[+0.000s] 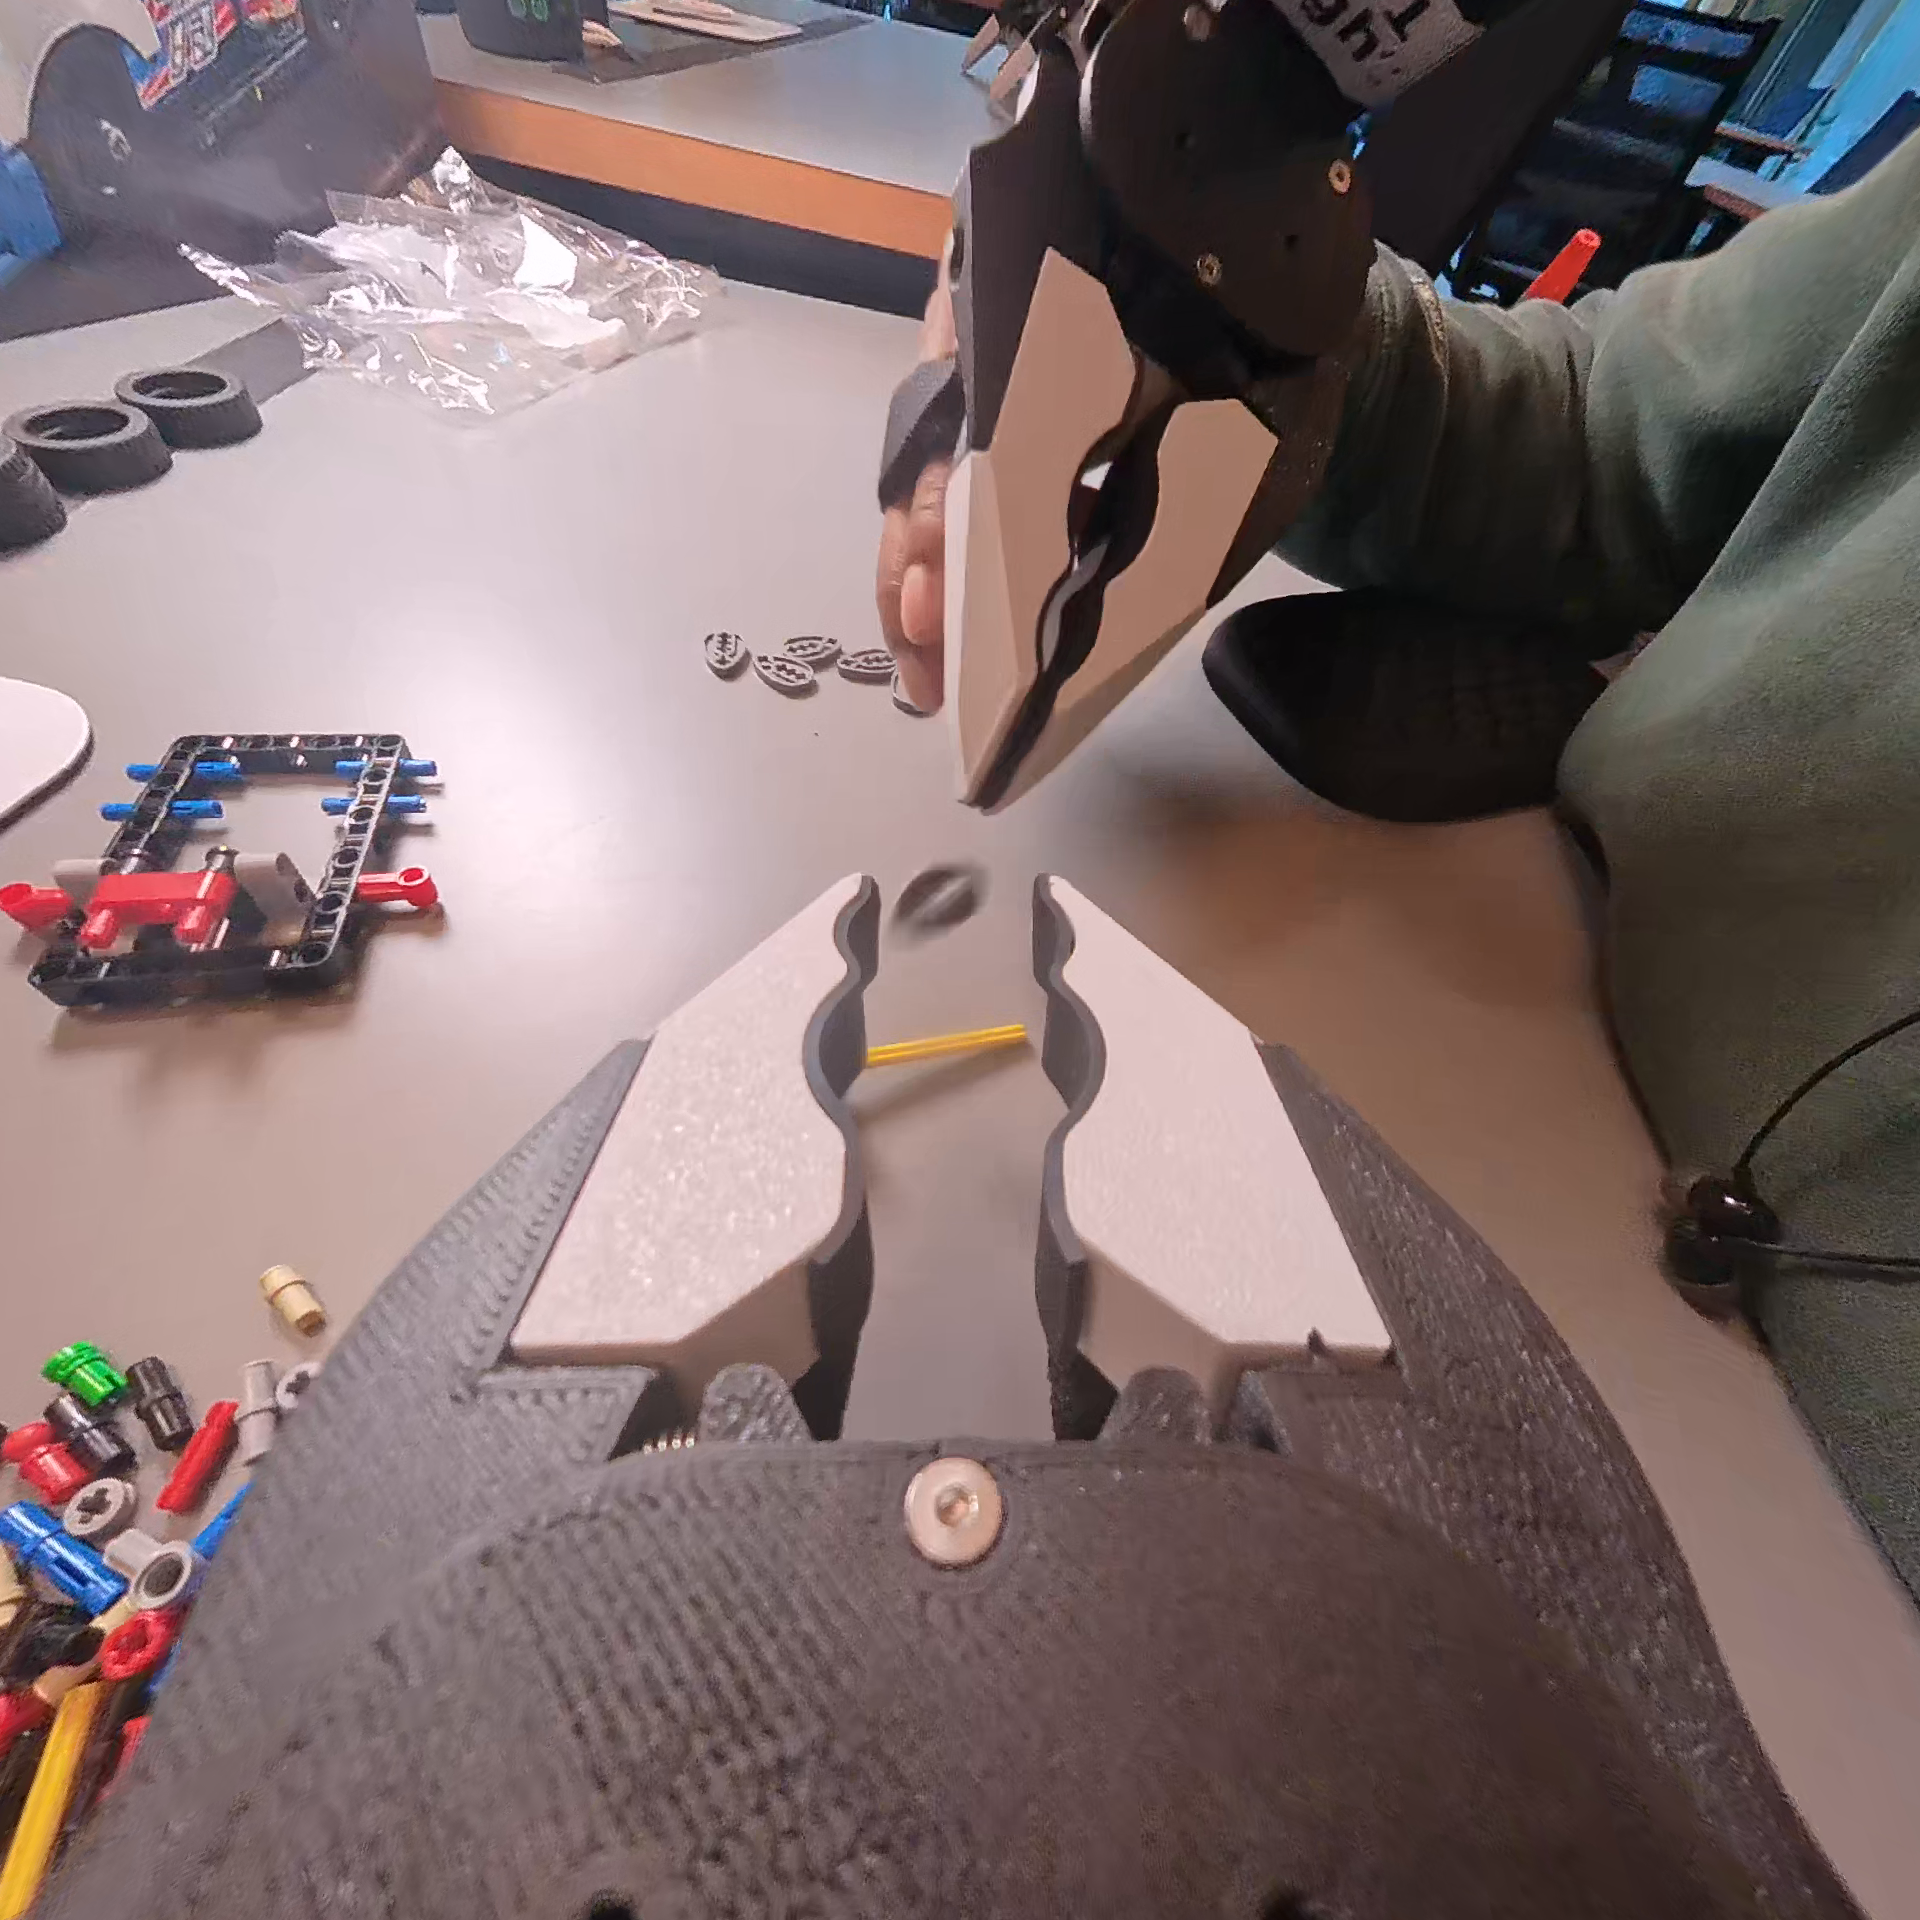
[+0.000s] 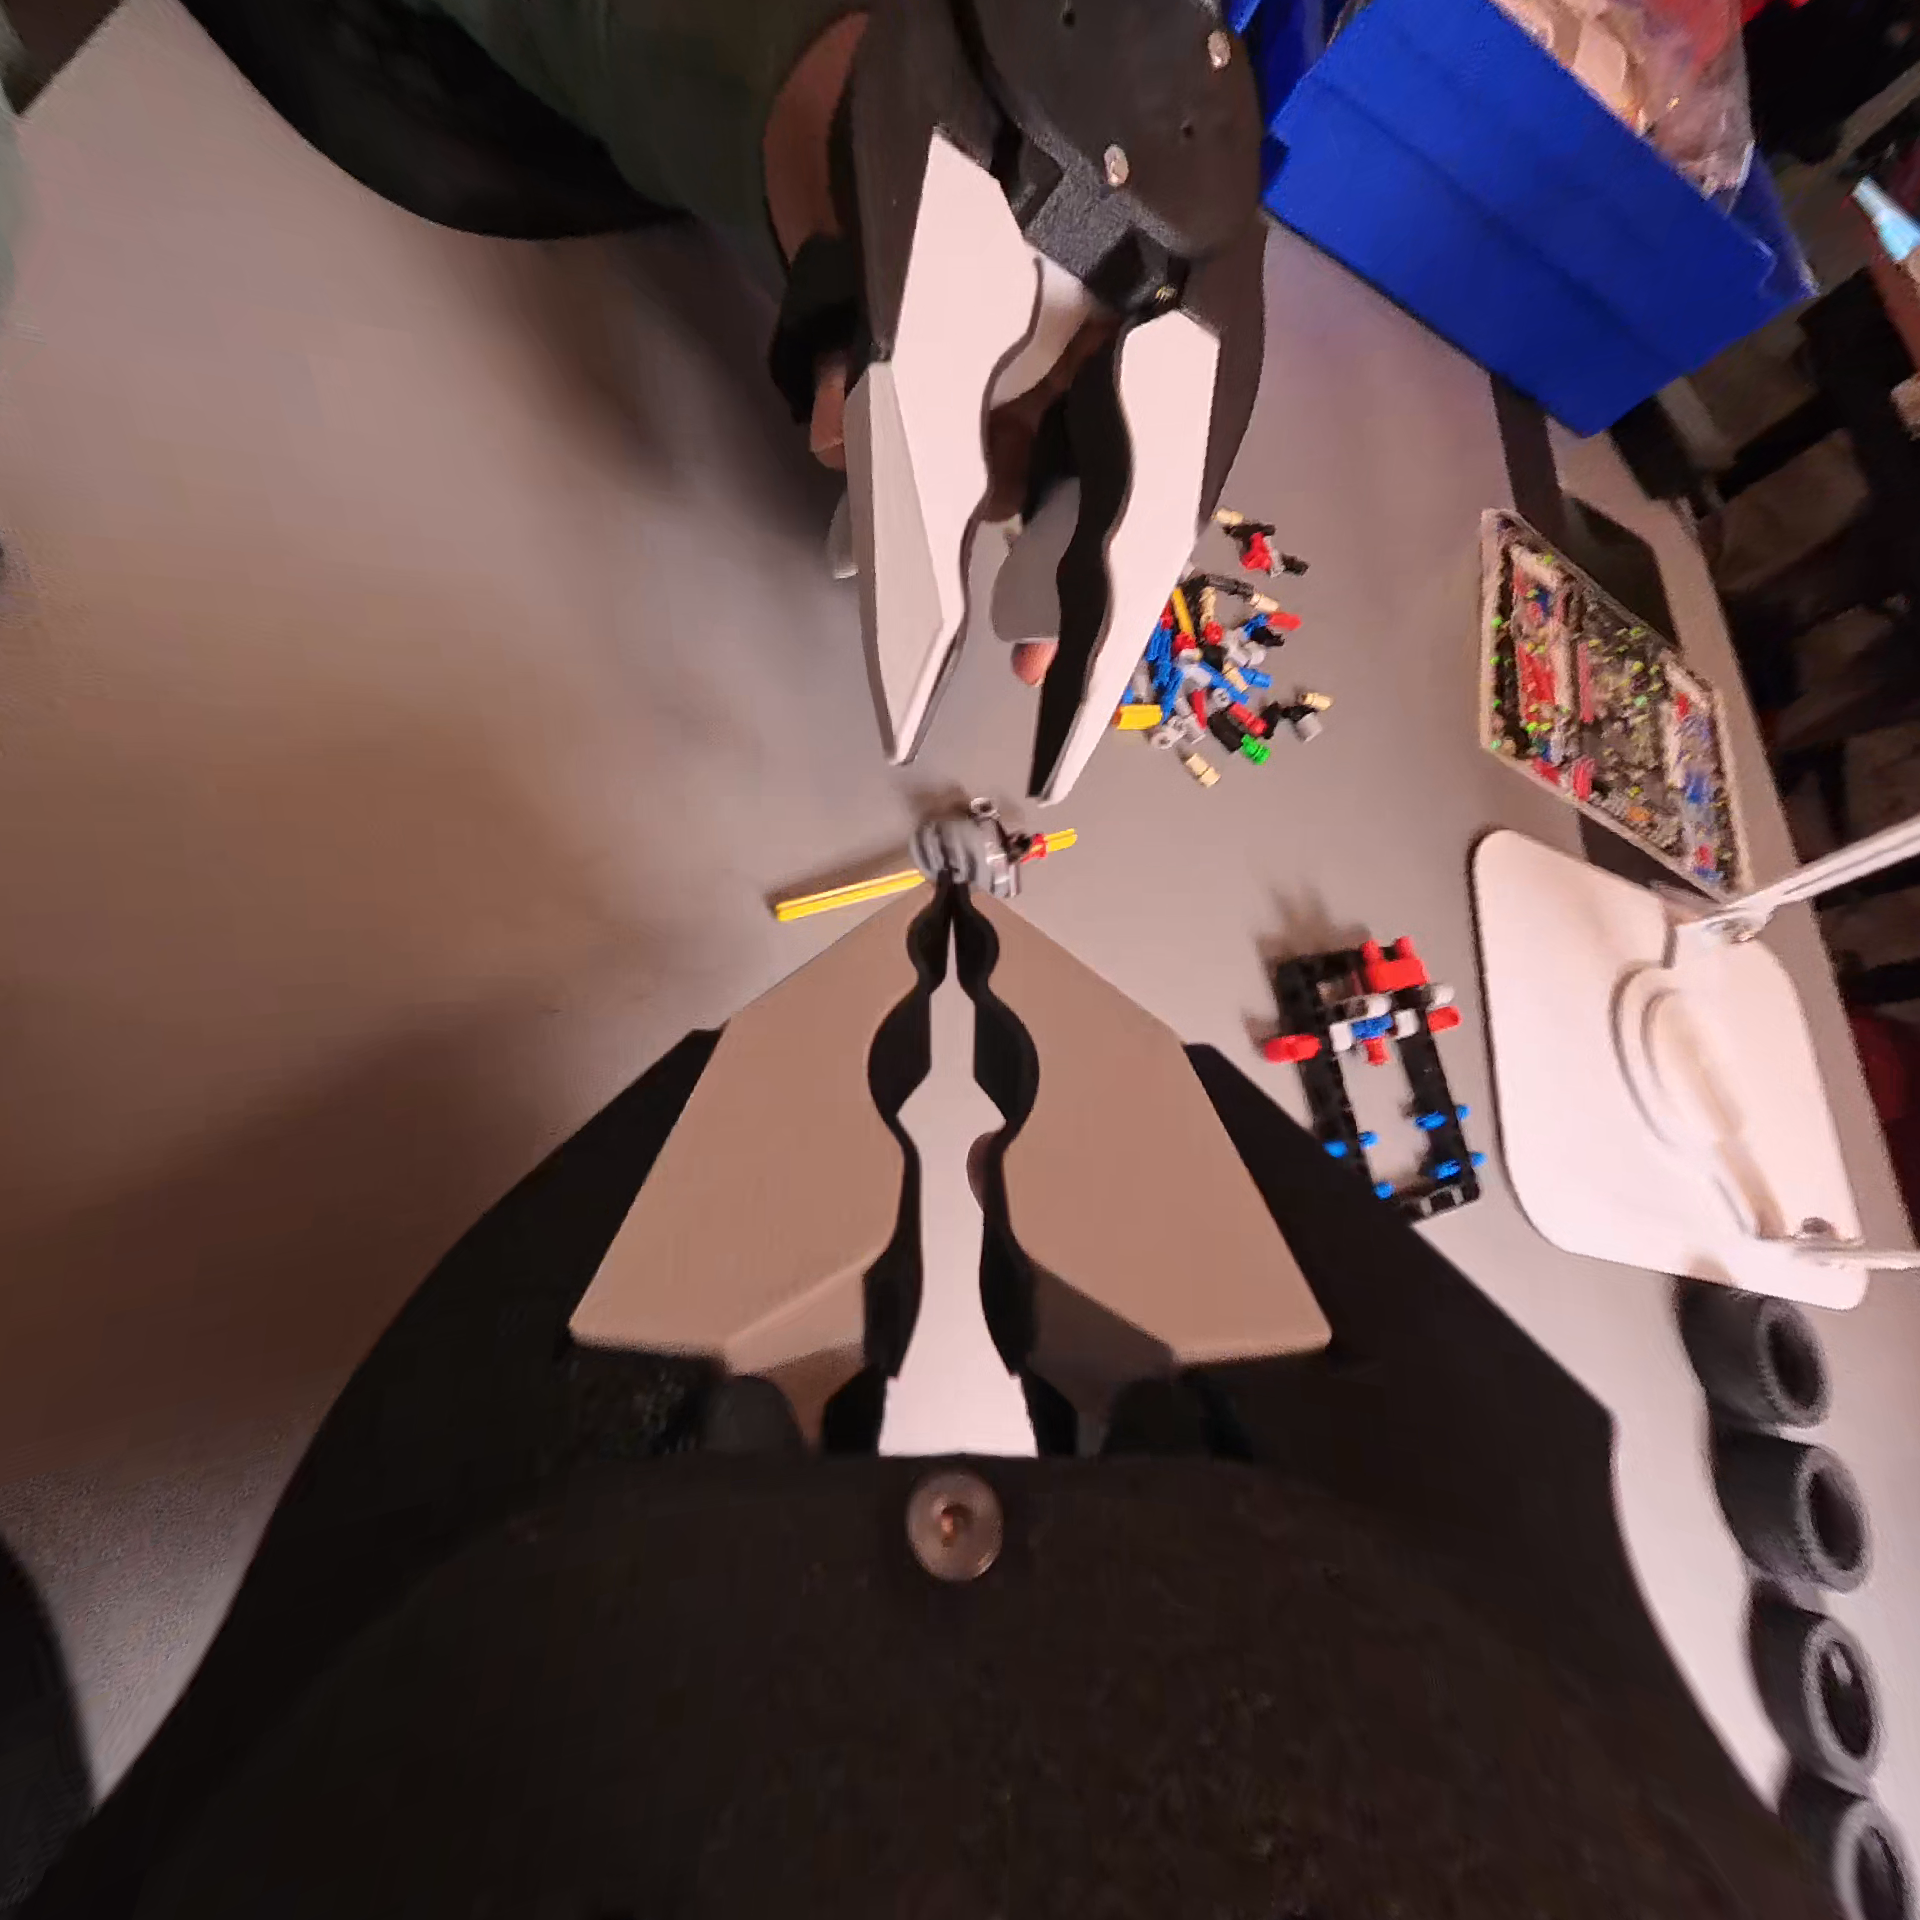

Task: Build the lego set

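Left wrist view: sits behind the left tongs [image 1: 951, 899], low and close over the bench [image 1: 623, 582], facing forward along them; the right tongs [image 1: 987, 800] hang just ahead, tips pointing back toward the lens.
Right wrist view: sits behind the right tongs [image 2: 948, 902], higher, looking steeply down at the bench [image 2: 364, 623]; the left tongs [image 2: 971, 774] point in from the top.
Shared ground: the patch between both tongs' tips with the yellow axle [image 1: 945, 1044] [image 2: 852, 894], plus the black frame [image 1: 223, 873] [image 2: 1371, 1081], loose parts pile [image 1: 83, 1496] [image 2: 1216, 665] and tyres [image 1: 135, 426] [image 2: 1787, 1517] off to the side.
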A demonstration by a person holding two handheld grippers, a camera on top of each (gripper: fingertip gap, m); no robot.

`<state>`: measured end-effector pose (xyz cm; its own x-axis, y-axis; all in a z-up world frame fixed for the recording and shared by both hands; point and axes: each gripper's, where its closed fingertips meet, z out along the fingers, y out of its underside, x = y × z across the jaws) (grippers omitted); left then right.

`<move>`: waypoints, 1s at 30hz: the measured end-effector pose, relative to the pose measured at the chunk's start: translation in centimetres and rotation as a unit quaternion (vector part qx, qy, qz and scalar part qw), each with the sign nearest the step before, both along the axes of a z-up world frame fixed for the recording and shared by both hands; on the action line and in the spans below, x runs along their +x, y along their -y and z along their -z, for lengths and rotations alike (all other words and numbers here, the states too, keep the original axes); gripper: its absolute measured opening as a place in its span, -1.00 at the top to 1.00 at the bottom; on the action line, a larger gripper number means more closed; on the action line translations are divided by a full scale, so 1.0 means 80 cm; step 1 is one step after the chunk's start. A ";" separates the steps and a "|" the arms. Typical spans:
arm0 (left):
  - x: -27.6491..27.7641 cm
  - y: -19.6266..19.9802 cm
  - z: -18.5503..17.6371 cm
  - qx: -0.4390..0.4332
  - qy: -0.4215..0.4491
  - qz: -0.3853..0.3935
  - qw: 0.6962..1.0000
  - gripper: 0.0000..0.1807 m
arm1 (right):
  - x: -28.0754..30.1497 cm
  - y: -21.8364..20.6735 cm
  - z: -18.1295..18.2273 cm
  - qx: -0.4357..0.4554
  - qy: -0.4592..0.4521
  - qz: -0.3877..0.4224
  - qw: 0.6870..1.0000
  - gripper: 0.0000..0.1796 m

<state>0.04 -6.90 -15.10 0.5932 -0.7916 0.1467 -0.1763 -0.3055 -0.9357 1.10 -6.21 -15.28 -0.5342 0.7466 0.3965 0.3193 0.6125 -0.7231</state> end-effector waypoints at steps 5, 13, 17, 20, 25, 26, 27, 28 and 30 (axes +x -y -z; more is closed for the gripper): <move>0.004 0.004 0.012 -0.027 -0.003 0.014 1.000 0.82 | -0.005 0.011 0.008 -0.014 -0.002 -0.026 1.000 1.00; -0.014 -0.005 0.017 -0.019 -0.025 -0.014 0.999 0.82 | 0.008 -0.053 0.012 -0.008 0.011 0.071 0.997 0.93; -0.024 -0.012 0.013 -0.013 -0.026 -0.035 0.999 0.82 | 0.023 -0.106 0.011 -0.057 0.027 0.151 0.987 0.81; -0.028 -0.016 0.014 -0.011 -0.028 -0.045 0.999 0.83 | 0.027 -0.119 0.021 -0.090 0.047 0.172 0.980 0.77; -0.031 -0.017 0.014 -0.008 -0.034 -0.052 0.998 0.83 | 0.015 -0.113 0.049 -0.081 0.105 0.157 0.979 0.65; -0.031 -0.017 0.014 -0.006 -0.037 -0.052 0.998 0.83 | 0.013 -0.113 0.054 -0.075 0.115 0.156 0.978 0.64; -0.032 -0.017 0.015 -0.005 -0.040 -0.053 0.998 0.83 | 0.010 -0.116 0.057 -0.066 0.123 0.161 0.977 0.64; -0.033 -0.017 0.015 -0.003 -0.044 -0.054 0.998 0.83 | 0.007 -0.122 0.061 -0.061 0.130 0.172 0.975 0.64; -0.036 -0.018 0.017 -0.001 -0.054 -0.057 0.997 0.83 | 0.002 -0.129 0.067 -0.076 0.155 0.192 0.966 0.64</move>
